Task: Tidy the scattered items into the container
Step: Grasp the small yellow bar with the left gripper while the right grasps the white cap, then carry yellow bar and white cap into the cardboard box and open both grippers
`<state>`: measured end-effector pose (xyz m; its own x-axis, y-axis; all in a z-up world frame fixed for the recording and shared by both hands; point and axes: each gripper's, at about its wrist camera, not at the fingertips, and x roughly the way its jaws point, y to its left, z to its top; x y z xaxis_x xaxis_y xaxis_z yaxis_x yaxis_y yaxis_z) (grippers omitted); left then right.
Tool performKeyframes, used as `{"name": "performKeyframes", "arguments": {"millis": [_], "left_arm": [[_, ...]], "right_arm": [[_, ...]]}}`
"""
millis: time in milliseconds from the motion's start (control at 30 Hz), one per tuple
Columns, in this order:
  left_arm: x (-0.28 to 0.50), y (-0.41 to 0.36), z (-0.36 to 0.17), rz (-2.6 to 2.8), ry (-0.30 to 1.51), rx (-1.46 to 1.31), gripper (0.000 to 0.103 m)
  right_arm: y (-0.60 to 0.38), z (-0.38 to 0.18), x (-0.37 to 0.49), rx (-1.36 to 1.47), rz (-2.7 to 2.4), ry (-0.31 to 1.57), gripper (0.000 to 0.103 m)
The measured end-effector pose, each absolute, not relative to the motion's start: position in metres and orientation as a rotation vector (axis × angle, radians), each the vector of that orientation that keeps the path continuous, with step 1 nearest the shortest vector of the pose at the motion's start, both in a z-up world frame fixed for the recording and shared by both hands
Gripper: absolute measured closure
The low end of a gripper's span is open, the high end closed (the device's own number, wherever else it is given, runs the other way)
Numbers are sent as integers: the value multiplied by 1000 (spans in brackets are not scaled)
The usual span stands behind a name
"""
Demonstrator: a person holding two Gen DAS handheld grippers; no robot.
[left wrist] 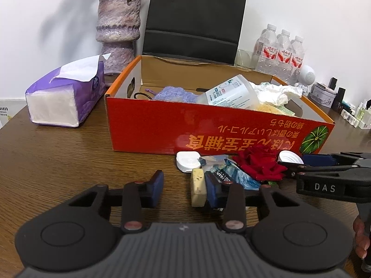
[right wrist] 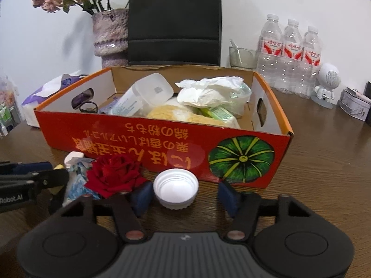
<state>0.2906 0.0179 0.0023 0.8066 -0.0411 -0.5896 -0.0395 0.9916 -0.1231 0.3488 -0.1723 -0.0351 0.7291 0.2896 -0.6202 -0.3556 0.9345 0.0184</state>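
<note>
One white cap (right wrist: 175, 191) — between right jaws, untouched.

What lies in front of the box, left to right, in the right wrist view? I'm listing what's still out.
White case → blue printed packet → red rose → white cap, which sits on the table between the right gripper's open jaws.

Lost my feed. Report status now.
Left gripper open, yellow eraser block against one pad. Right gripper open around white plastic cap. Red artificial rose crowds both.
</note>
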Motion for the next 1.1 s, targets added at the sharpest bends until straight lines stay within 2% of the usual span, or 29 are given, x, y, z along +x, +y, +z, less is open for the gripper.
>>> {"name": "performKeyframes", "arguments": {"millis": [133,167,267,733,1100], "left_arm": [[290,18,3,-15,632,-139,73],[290,18,2,-22,632,-140,75],[288,17,2,-57,630,-147,90],[268,41,17,-74,542,-257,91],[292,43,74,-122,409,-217,91]], "right_arm": [[-171,-34,346,-106,378,657,64],[-171,-34,345,-106,382,656,64],[-171,-34,344,-110,387,649,64],[-189,-15,319,-46,422,583,64],[-172,47,327,-75,477,429,64]]}}
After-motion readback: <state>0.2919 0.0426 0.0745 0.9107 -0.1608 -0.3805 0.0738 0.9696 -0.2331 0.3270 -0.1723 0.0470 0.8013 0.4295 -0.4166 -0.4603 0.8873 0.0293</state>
